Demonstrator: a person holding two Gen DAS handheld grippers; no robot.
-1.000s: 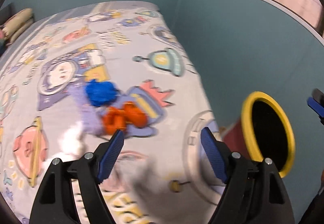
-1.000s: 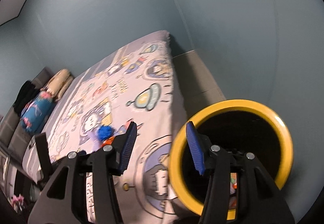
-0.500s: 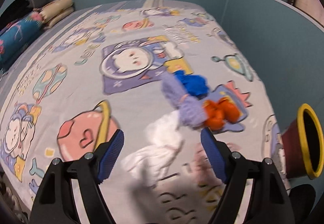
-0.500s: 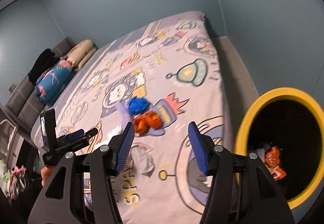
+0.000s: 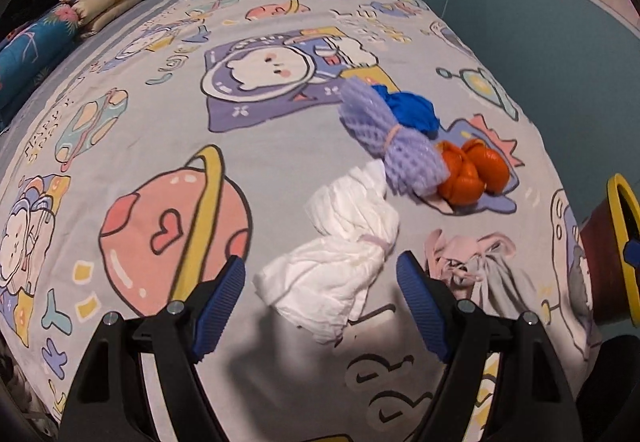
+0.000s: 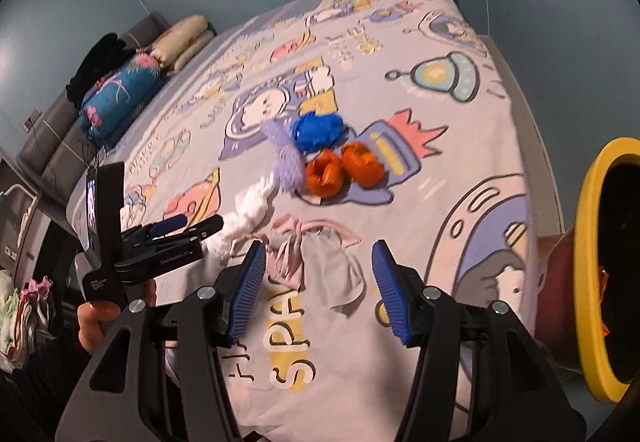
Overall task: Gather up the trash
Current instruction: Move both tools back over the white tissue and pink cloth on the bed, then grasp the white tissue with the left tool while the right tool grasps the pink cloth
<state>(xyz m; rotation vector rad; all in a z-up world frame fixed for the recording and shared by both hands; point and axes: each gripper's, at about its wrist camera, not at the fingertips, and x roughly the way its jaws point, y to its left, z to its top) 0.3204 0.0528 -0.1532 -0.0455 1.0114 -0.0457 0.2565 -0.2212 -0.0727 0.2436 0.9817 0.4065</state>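
Note:
Several pieces of trash lie on the cartoon bedsheet (image 5: 160, 146). They are a white crumpled tissue (image 5: 340, 254), a purple foam net (image 5: 392, 146), a blue wad (image 5: 414, 110), orange peel (image 5: 468, 170) and a pink-grey wad (image 5: 476, 262). My left gripper (image 5: 320, 294) is open, hovering with the white tissue between and just beyond its fingers, not touching. My right gripper (image 6: 318, 282) is open above the pink-grey wad (image 6: 320, 258). The right wrist view also shows the left gripper (image 6: 200, 226) by the white tissue (image 6: 248, 214), the orange peel (image 6: 344, 166) and the blue wad (image 6: 318, 130).
A dark red bin with a yellow rim (image 6: 588, 262) stands on the floor off the bed's right edge (image 5: 622, 242). Pillows and a blue bolster (image 6: 120, 94) lie at the far head end. A hand (image 6: 100, 318) holds the left gripper. Blue walls close in behind and to the right.
Both grippers swung away from the bin toward the bed and came down closer to the trash. The white tissue now sits between the left fingers and the pink-grey wad under the right ones.

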